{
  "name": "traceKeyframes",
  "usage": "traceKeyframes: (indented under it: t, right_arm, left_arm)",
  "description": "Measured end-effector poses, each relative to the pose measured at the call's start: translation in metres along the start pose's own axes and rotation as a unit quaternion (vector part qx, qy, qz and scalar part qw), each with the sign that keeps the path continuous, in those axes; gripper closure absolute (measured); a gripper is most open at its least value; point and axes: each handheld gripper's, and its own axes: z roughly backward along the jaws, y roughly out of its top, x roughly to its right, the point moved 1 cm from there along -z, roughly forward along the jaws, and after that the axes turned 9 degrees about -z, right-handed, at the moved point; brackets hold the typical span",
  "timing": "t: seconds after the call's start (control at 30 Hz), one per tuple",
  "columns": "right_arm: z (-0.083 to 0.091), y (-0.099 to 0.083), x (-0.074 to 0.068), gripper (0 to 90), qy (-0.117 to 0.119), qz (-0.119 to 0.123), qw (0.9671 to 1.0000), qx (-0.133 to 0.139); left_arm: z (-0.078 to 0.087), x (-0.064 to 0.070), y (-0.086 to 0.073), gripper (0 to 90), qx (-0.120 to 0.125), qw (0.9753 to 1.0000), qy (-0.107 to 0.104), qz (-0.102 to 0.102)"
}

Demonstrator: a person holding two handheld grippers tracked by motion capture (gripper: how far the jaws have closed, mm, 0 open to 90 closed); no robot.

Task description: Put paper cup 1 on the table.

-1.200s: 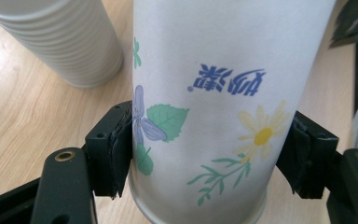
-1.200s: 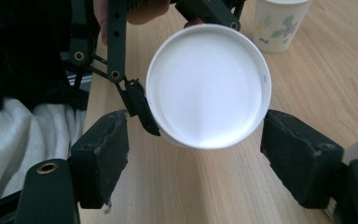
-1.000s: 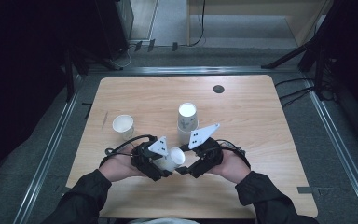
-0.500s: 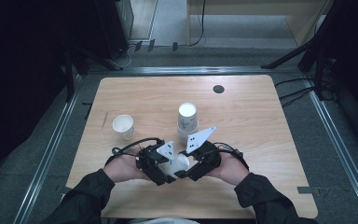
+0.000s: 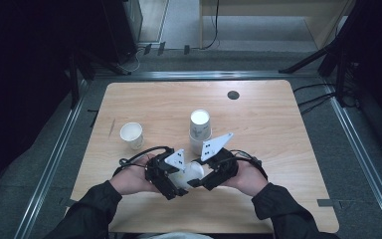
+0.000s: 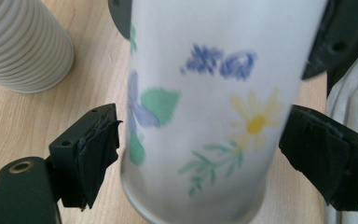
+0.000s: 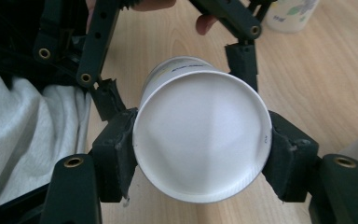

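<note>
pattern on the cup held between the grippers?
White cup with blue, green and yellow flower print; clearest in the left gripper view.

Held cup point(image 6: 200, 107): white — blue, green and yellow flower print
Ribbed cup point(image 6: 21, 44): off-white, ringed with fine ridges
Tabletop point(image 5: 273, 134): pale wood grain
Left gripper point(image 5: 176, 183): black, grey plate on top
Right gripper point(image 7: 200, 154): black
Sleeves point(image 5: 87, 214): black

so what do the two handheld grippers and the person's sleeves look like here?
Both the left gripper and the right gripper are black, with linkage arms showing bolt holes and brass-coloured pivots. The jaws carry worn black foam pads. Each is topped by a pale grey three-cornered plate, and black cables trail back. The person's sleeves are dark, long.
</note>
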Motion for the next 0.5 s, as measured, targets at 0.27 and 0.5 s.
traceKeyframes:
  t: [0.27,0.5]
  right_arm:
    - [0.014,0.001,0.003,34.9,0.015,-0.013,0.9992,0.036]
    - [0.02,0.007,0.001,34.9,0.032,-0.01,0.9974,0.064]
  left_arm:
    - [0.013,-0.007,-0.003,10.7,0.057,0.998,0.002,0.026]
    - [0.023,-0.01,-0.008,9.9,0.108,0.993,0.0,0.047]
